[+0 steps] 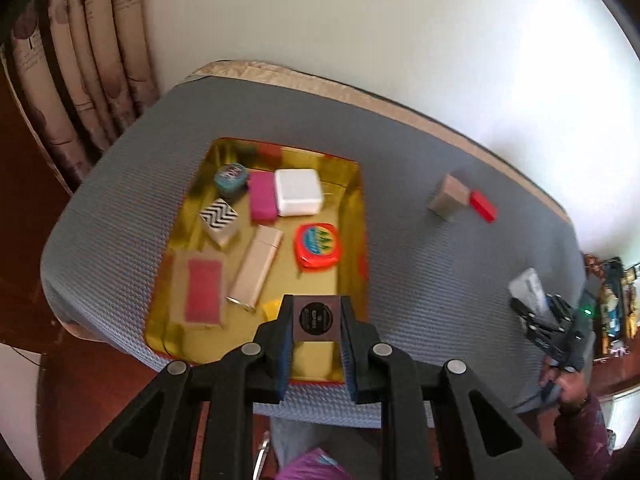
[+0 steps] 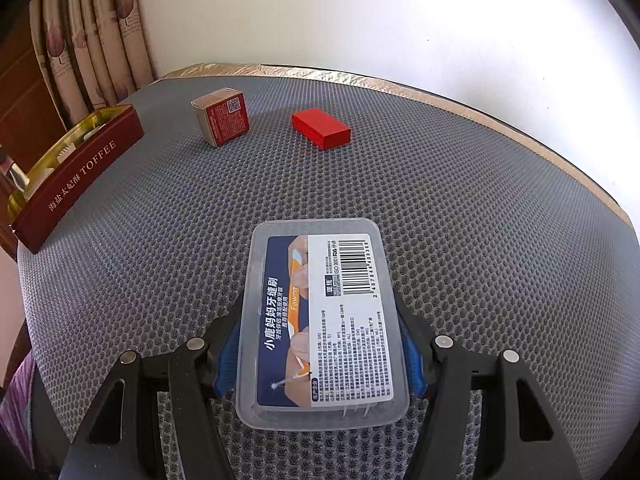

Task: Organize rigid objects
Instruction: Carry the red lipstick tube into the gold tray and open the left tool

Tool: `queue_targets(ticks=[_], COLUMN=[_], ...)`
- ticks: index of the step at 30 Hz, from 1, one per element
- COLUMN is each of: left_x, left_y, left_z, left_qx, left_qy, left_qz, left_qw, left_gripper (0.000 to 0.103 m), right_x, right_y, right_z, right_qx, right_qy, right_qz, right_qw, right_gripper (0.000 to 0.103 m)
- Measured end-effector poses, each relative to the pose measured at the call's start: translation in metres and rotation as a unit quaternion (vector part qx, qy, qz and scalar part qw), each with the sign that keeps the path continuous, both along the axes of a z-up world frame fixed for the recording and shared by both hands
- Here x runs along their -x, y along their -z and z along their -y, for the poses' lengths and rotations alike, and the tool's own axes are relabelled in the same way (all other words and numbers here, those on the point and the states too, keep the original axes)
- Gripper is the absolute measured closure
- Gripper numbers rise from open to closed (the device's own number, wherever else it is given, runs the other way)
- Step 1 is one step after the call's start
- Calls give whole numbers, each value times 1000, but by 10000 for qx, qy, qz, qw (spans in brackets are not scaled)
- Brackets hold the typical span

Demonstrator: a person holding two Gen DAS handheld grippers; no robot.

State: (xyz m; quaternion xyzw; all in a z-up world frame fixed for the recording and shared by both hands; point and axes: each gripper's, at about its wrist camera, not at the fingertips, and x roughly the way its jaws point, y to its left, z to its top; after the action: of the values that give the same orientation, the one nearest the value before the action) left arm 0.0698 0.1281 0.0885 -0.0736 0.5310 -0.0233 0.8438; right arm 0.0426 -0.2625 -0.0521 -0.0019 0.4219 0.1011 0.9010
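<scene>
Nearest the right wrist camera, the right gripper [image 2: 320,354] has its jaws clamped on the sides of a clear plastic box [image 2: 320,320] with a printed label, above the grey mesh surface [image 2: 480,220]. To the left sits a gold-lined toffee tin [image 1: 356,208] filled with small items. Above its near end, the left gripper [image 1: 316,344] jaws pinch a small brown square packet [image 1: 316,317]; a tan carton [image 2: 221,121] and red block [image 2: 321,127] lie apart on the surface.

Open mat [image 2: 400,184] ahead; cardboard box [image 2: 221,121] and red block [image 2: 321,128] stand beyond.
</scene>
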Motion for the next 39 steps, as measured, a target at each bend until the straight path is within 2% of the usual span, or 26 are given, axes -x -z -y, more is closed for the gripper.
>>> queue_targets(ticks=[5,11,21,26,29,33,37,39], left_x=[-36,-80,-129,-143,-137,-96,-50,-29], left_y=[9,33,45,49,41,19,11,12], left_z=[-4,-10,-26,-21,-19,-14,8,14], left_qx=[-216,-475,-733,-1285,-1735,-1201,-1561,-1607], left_qy=[-65,-247,-559,-534,-673,-825,-738,-706], left_qz=[-42,-282,-342,-321,-140,299,573,638], left_qw=[9997,9982,9952,9898,9824,9889,9833,9824], left_gripper=[83,83,82,68,66,64,63,63], right_x=[0,0,2,2,2,3,4,3], right_y=[0,0,-1,-1,-2,-3,-4,-5], right_z=[0,0,0,0,-1,-2,-3,-5], right_qx=[-2,-9,-19,-27,-28,-28,-16,9], right_qy=[3,4,7,8,8,9,12,24], right_qz=[1,0,0,-2,-1,-2,-15,-58], right_qw=[10000,10000,10000,10000,10000,10000,10000,10000], right_gripper=[42,42,41,41,41,41,41,42])
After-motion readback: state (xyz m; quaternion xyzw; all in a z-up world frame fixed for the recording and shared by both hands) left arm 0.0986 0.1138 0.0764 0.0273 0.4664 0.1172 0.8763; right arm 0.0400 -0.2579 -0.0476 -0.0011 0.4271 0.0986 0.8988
